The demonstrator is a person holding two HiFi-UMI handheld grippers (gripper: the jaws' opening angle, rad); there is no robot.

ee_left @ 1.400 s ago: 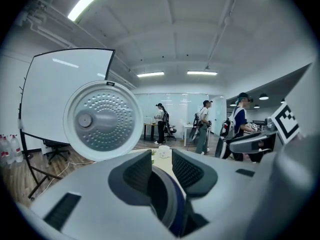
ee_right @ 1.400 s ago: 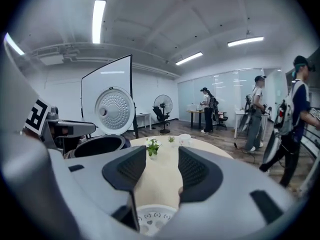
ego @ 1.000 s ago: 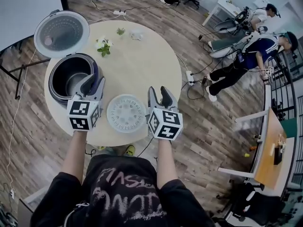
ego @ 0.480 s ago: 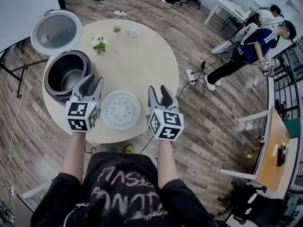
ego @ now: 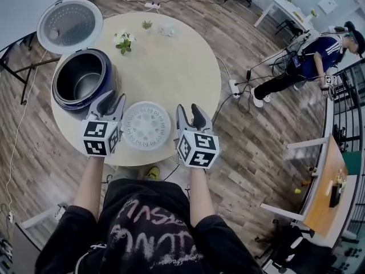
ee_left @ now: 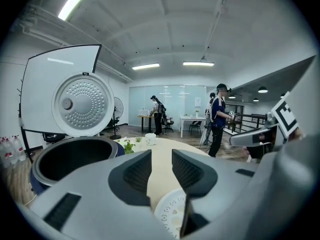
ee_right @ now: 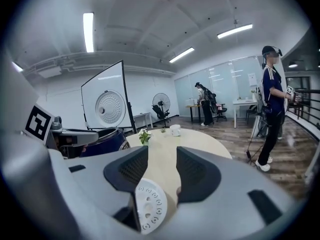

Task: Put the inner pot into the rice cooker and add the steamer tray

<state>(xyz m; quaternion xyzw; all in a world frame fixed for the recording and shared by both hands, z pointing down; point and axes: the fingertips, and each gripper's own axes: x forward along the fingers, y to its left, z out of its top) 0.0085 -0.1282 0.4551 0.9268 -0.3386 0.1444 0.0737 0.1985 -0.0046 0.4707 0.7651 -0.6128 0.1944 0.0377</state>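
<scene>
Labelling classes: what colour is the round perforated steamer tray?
Round perforated steamer tray is white; best in head view.

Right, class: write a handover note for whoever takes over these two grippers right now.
Left gripper open, empty.
Right gripper open, empty.
White round perforated steamer tray lies flat on the round beige table between them.
Dark blue rice cooker stands lid-up beyond the left gripper; grey metal inner pot looks seated inside.
Done: pot in.
Left: grasp tray, set it in the pot.
</scene>
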